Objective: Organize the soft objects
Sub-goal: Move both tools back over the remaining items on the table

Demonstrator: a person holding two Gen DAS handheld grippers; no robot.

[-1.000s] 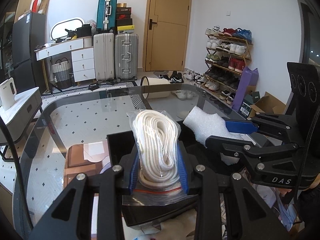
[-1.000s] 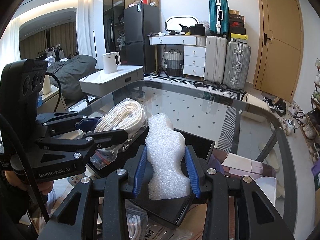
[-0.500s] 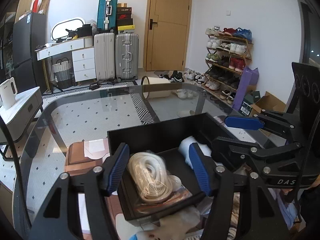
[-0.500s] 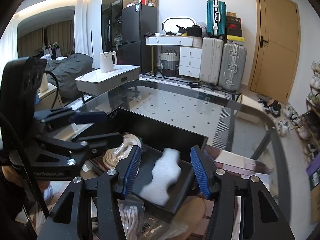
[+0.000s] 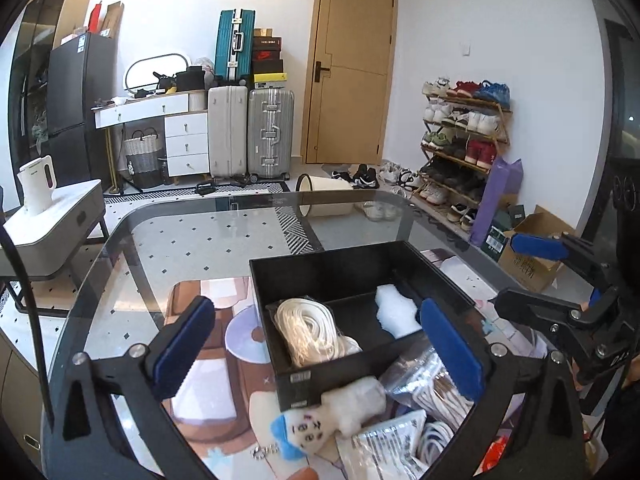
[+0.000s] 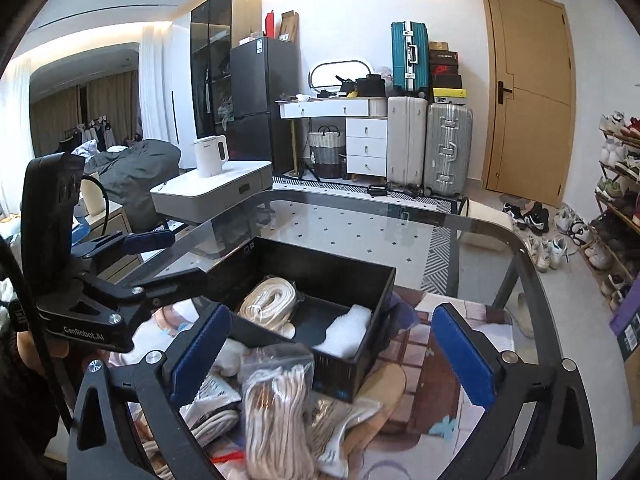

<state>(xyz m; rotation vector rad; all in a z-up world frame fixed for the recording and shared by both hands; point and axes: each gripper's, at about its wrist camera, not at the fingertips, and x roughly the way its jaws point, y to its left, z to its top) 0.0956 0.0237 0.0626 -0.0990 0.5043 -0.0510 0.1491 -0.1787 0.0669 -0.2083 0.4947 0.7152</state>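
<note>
A black bin (image 5: pixel 340 268) (image 6: pixel 384 292) stands on the glass table. Inside lie a bagged coil of white rope (image 5: pixel 308 332) (image 6: pixel 268 304) and a white foam piece (image 5: pixel 396 312) (image 6: pixel 348 328). My left gripper (image 5: pixel 316 348) is open and empty, held above the bin's near edge. My right gripper (image 6: pixel 332 356) is open and empty, above the bin's near side. In front of the bin lie a small white plush with blue hair (image 5: pixel 320 420), another bagged rope coil (image 6: pixel 276 408) and more bagged soft items (image 5: pixel 420 392).
A patterned mat (image 5: pixel 208 392) lies under the bin. The glass table's rounded edge (image 5: pixel 256 200) runs along the far side. A white side table with a kettle (image 6: pixel 208 156) stands to the left. Suitcases, a door and a shoe rack stand behind.
Both grippers opened and let go: the rope bag and the foam piece dropped into the black bin. Both grippers then drew back and up, with jaws spread wider.
</note>
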